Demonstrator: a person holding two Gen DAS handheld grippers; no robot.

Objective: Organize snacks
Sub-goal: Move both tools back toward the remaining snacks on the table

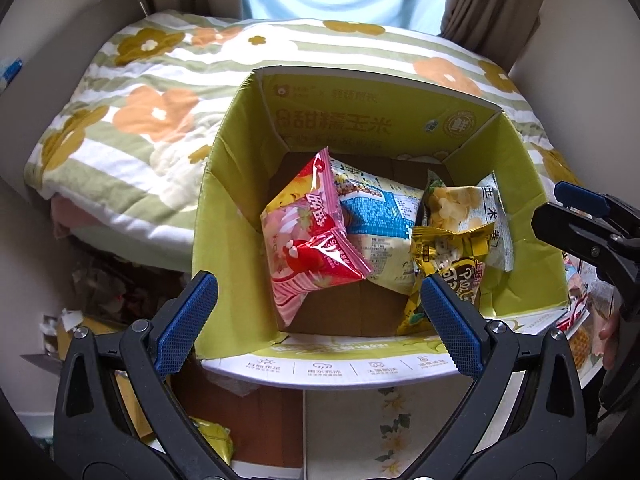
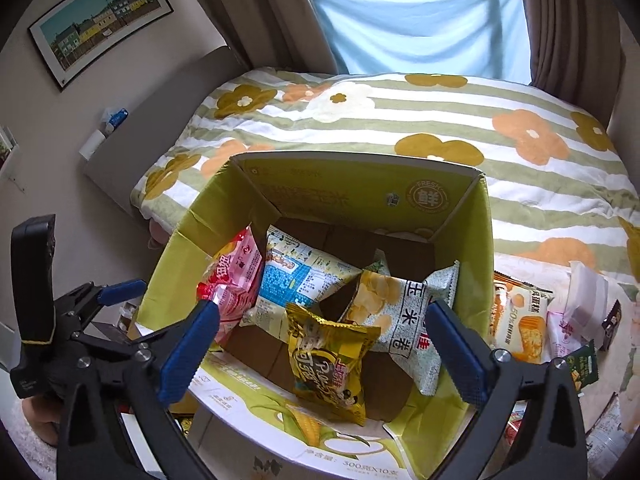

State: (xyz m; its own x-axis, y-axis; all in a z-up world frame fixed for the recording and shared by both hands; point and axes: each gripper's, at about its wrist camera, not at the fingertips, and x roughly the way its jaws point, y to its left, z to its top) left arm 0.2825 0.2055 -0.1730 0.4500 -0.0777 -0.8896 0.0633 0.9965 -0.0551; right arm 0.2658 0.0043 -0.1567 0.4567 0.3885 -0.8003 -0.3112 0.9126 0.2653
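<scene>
An open yellow-green cardboard box [image 1: 236, 184] [image 2: 476, 232] stands at the bed's edge with several snack packs inside: a pink-red pack [image 1: 304, 236] [image 2: 234, 280], a blue-and-cream pack [image 1: 380, 216] [image 2: 296, 276], a gold pack [image 1: 452, 256] [image 2: 328, 356] and a white corn-roll pack [image 1: 492, 220] [image 2: 404, 312]. My left gripper [image 1: 316, 320] is open and empty above the box's near rim. My right gripper [image 2: 320, 344] is open and empty above the box, over the gold pack. Each gripper shows in the other's view, the right one [image 1: 588, 220] and the left one [image 2: 100, 312].
More snack packs [image 2: 520, 324] lie on the surface right of the box. A bed with a striped floral quilt [image 2: 400, 128] lies behind it. Clutter and a yellow pack [image 1: 212, 440] lie low on the left. A wall picture [image 2: 100, 24] hangs at the far left.
</scene>
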